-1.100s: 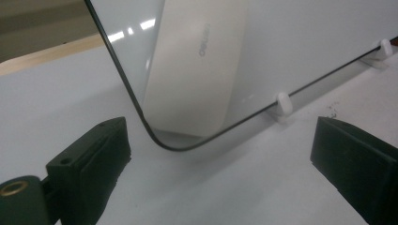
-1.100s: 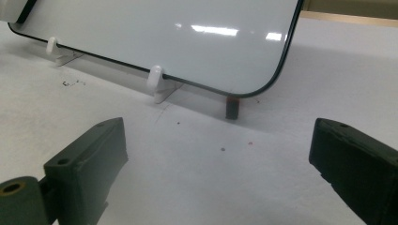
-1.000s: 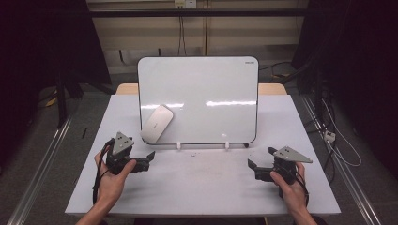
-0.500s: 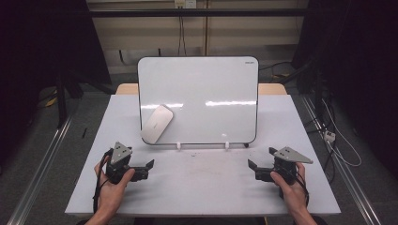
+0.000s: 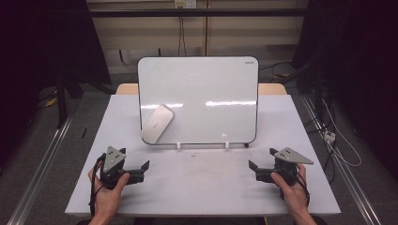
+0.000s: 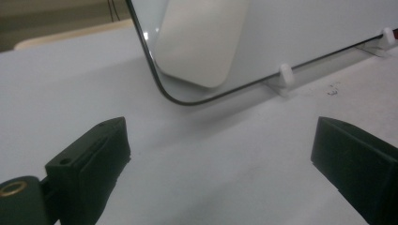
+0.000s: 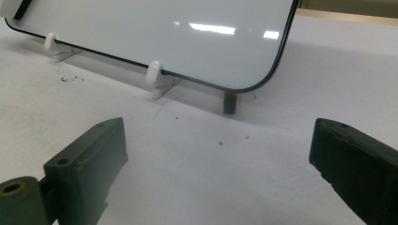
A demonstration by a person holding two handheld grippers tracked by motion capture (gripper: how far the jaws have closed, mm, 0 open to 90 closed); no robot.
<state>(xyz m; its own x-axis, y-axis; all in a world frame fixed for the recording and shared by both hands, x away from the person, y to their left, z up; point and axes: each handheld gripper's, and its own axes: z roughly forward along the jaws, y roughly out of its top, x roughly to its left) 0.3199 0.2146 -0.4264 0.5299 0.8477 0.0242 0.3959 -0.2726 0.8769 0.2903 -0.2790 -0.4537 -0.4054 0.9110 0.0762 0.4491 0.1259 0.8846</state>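
left gripper [image 5: 141, 169]: near left edge of tabletop [image 5: 202, 192], fingers wide, holding nothing; has slid back toward the person and turned a bit since a second ago
right gripper [image 5: 253, 169]: near right, fingers wide, empty; unmoved over the same second
meaning: left hand seems to be lining up on the eraser, reach not yet begun; no contact with anything
eraser [image 5: 157, 123]: pale oval pad stuck on lower-left of the board face, well apart from both grippers; same spot as before
board [image 5: 206, 84]: whiteboard propped upright mid-tabletop on two white clips [image 5: 179, 146], face blank, unchanged
hidden: top of eraser cut off in left gripper view [image 6: 199, 42]; how it clings to the board can't be told
hard to make out: small dark foot [image 7: 229, 103] under the board's right corner, tiny dark specks on tabletop nearby, unclear what they are
far: cables and dark room beyond, nothing readable
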